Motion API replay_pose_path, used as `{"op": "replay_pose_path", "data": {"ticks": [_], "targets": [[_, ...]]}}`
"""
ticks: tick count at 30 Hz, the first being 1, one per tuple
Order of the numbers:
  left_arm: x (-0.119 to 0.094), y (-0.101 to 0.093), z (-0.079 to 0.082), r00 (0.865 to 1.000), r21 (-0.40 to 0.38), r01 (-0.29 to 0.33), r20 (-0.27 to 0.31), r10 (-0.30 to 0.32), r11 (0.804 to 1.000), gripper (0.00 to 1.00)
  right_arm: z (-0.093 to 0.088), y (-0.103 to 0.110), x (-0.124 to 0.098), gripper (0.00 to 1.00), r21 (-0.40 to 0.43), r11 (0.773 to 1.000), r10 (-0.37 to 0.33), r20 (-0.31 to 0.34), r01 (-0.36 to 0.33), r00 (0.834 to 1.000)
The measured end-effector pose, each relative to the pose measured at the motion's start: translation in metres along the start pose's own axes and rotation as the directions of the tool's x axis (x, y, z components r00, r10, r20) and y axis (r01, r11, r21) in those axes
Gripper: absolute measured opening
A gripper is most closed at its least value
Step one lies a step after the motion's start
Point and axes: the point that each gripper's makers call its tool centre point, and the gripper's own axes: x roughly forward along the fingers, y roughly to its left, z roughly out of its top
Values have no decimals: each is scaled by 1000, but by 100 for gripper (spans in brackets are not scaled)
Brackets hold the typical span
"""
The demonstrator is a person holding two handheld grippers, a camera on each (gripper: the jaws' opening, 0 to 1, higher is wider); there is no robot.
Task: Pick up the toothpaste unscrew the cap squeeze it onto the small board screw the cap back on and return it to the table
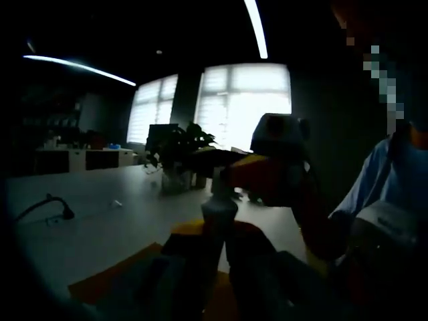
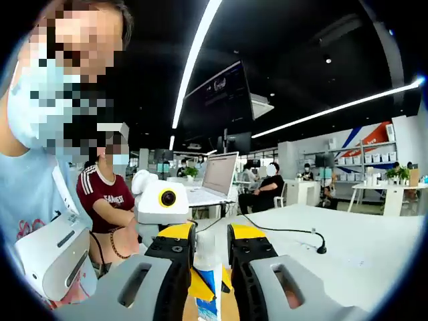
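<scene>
Clenched between the right tongs (image 2: 210,257), a white-capped toothpaste tube (image 2: 207,277) stands upright. Left tongs (image 1: 221,227) seem to pinch its cap; over-twisting could fling it onto the white surface (image 2: 361,247).

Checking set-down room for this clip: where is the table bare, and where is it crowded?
In the right gripper view, the table is bare right of the black cable. In the left gripper view, bare tabletop lies between the cable end and the plant. It is crowded between the grippers, where the right gripper is closed on the toothpaste.
</scene>
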Motion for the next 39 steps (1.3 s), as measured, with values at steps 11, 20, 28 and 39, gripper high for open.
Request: {"op": "replay_pose_path", "data": {"ticks": [11,20,28,39], "targets": [[1,5,-1,998,54,-59,-2,59,997,9,0,-2,3,11,-36,994,-99,10,99,995],[1,16,0,993,-8,-117,28,117,993,9,-3,-16,1,12,-109,919,-379,22,379,925],[0,18,-1,989,5,-145,19,145,989,9,-2,-14,-5,12,-79,914,-399,15,399,917],[-2,25,-2,986,-10,-165,23,165,986,9,-3,-13,-15,9,-46,901,-430,9,430,903]]}}
